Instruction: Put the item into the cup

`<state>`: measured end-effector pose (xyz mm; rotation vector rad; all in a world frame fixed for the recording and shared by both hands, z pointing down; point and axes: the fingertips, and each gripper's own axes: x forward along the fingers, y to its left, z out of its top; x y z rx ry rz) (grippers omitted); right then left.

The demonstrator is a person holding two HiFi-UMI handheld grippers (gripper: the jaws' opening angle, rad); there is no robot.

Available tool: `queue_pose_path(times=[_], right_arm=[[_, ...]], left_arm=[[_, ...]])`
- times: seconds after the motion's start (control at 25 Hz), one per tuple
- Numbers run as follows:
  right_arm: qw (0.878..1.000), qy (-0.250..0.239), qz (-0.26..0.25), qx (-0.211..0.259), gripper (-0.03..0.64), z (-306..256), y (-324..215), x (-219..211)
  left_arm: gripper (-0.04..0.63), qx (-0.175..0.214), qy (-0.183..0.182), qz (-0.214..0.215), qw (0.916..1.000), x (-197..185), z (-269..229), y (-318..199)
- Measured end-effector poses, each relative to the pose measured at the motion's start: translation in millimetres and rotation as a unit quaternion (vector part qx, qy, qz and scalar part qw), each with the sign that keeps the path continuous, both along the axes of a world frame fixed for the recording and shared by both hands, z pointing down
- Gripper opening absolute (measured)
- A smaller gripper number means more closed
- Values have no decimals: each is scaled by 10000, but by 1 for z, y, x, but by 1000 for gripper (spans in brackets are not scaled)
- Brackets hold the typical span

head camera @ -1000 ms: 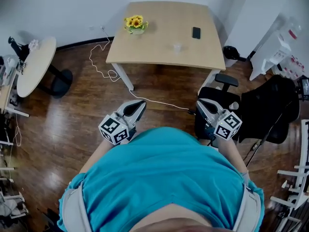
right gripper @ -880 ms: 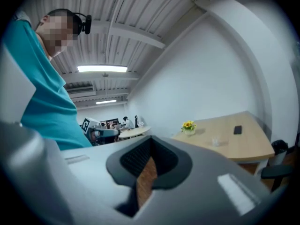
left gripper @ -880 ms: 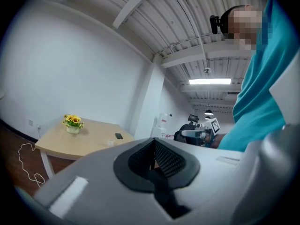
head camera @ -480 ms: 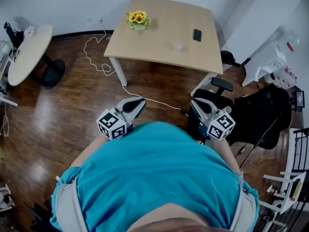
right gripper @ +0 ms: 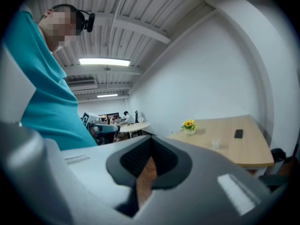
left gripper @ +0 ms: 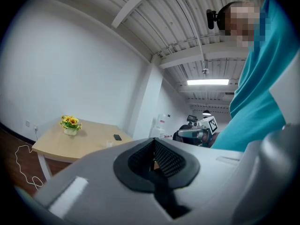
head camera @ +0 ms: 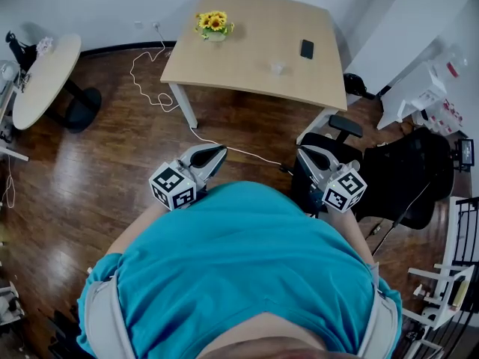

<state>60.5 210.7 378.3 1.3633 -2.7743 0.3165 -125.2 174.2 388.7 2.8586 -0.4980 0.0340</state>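
Observation:
A small clear cup (head camera: 278, 67) stands on the wooden table (head camera: 239, 58) across the room, with a black phone (head camera: 306, 48) just beyond it. From the grippers the cup (left gripper: 109, 144) (right gripper: 215, 143) looks far off. I hold both grippers close to my chest, well short of the table. My left gripper (head camera: 217, 153) (left gripper: 153, 146) is shut with nothing in it. My right gripper (head camera: 307, 154) (right gripper: 151, 146) is shut and empty too.
A pot of yellow flowers (head camera: 213, 25) sits at the table's far left corner. A white cable (head camera: 161, 88) trails over the wooden floor. Black office chairs (head camera: 404, 170) stand to the right, a round table (head camera: 45, 88) to the left, white shelves (head camera: 426, 88) far right.
The head view has shifted a little, so the table sits slightly higher in frame. Both grippers stay by the chest, shut.

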Motion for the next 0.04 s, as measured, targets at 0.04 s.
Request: queue_pose_path(times=[0.04], right_arm=[[10000,-4,7,7,0,-1,-1,2]], left_arm=[[5,13,-12,9,10000,2,-1,-1]])
